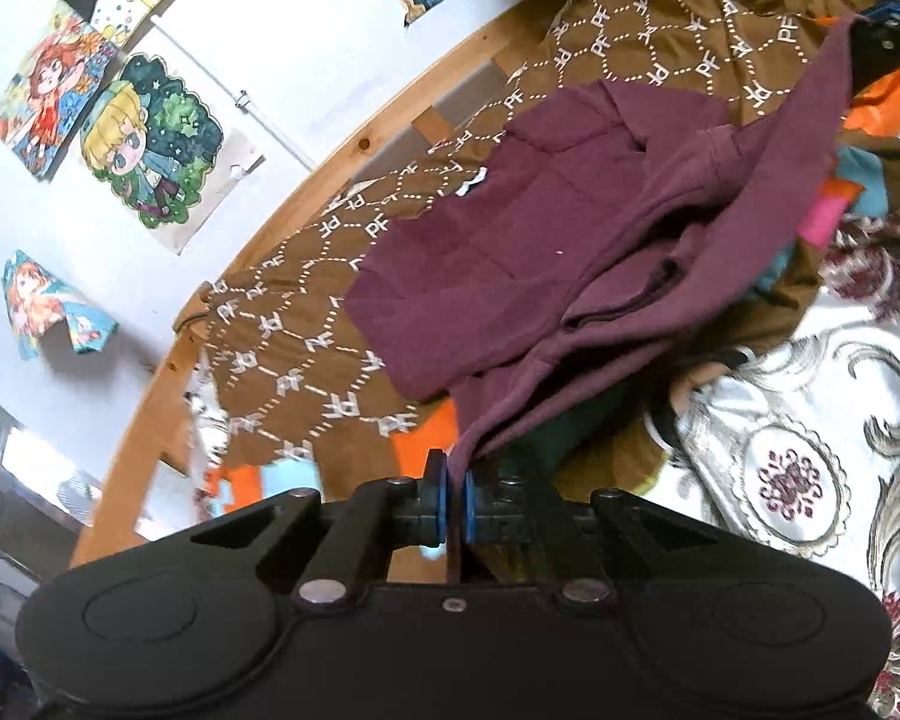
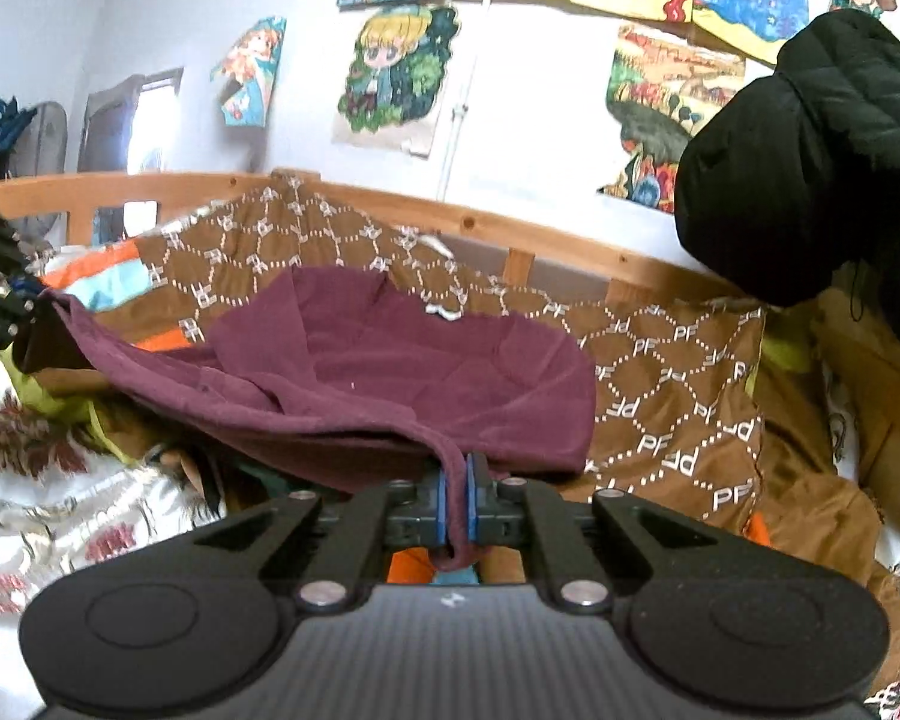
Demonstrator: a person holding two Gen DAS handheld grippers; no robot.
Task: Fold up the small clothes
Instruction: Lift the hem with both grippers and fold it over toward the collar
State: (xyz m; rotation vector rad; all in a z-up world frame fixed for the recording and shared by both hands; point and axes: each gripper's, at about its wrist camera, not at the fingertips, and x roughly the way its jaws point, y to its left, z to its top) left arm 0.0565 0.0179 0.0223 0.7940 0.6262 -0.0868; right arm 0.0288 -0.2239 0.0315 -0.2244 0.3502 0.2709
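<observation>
A: State of each gripper?

B: Left gripper is clamped on one near corner of the maroon garment; right gripper is clamped on the other near corner.

A: Where is the garment?

B: It hangs between them over the bed, near hem taut left to right, its far part resting on the brown quilt.

A: Deciding relation?

B: The body lies ahead of both grippers, equally near. Judgement: the fold carries the hem away, toward the far edge.
</observation>
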